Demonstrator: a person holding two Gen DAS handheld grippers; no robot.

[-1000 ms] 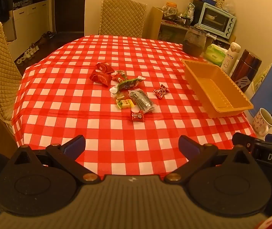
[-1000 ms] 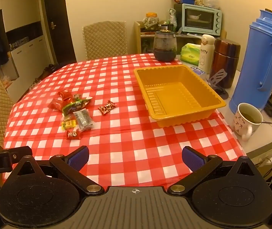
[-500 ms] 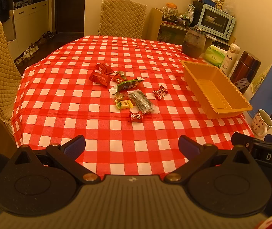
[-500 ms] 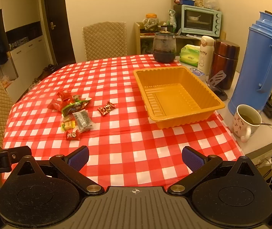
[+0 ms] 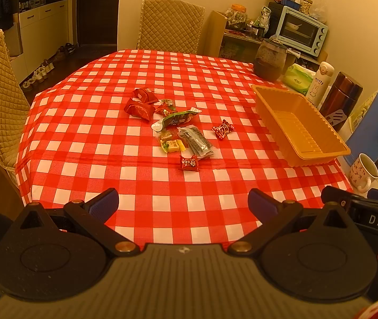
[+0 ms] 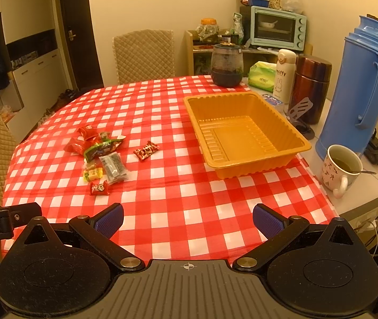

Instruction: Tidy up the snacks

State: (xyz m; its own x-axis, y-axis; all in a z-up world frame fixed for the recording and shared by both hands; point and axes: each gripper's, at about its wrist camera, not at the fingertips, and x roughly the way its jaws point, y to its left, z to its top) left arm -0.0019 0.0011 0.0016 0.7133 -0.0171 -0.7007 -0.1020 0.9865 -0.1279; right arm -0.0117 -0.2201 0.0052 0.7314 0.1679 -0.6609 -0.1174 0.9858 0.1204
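Several wrapped snacks lie in a loose pile on the red checked tablecloth, also in the right wrist view. A red candy lies nearest me, and another red candy lies apart, toward the tray. An empty orange plastic tray stands at the table's right side; it also shows in the right wrist view. My left gripper is open and empty above the table's near edge. My right gripper is open and empty, near the front edge too.
A blue thermos, a mug with a spoon, a brown flask, a white bottle, tissues and a dark jar stand at the right and back. Padded chairs stand at the far and left sides.
Both grippers have drawn back slightly from the table. Both stay open. Nothing on the table has moved.
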